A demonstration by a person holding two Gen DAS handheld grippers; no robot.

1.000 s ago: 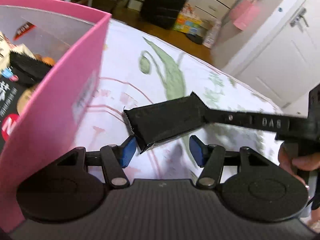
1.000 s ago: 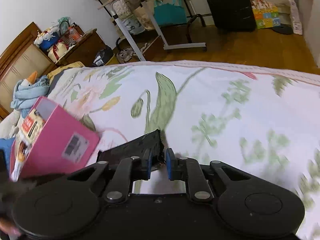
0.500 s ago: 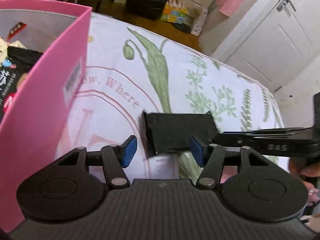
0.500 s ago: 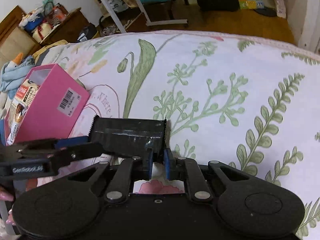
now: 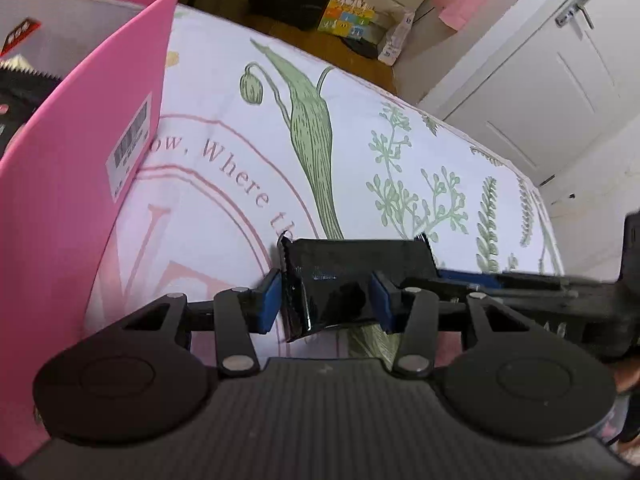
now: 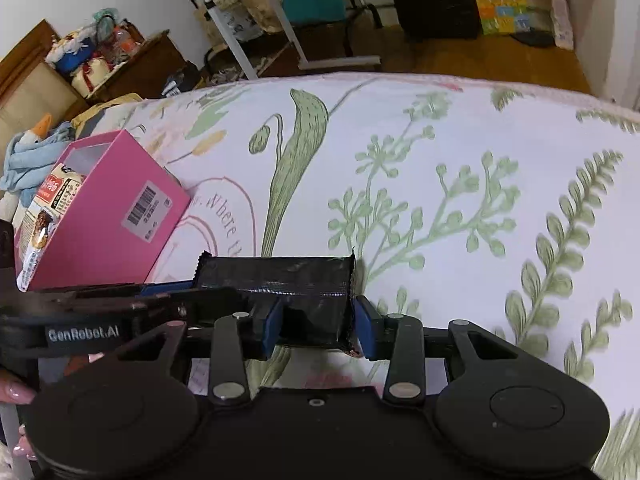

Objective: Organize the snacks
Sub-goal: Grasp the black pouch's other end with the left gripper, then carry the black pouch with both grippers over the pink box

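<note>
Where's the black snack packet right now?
The black snack packet is just above the floral bedspread, between both grippers' blue pads, right of the pink box; left gripper closing, right gripper opening.

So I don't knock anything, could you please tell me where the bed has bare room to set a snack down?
The fern-printed sheet right of the black packet is bare to the bed's edge, as is the stretch beyond the packet. It is crowded on the left, between packet and pink box.
</note>
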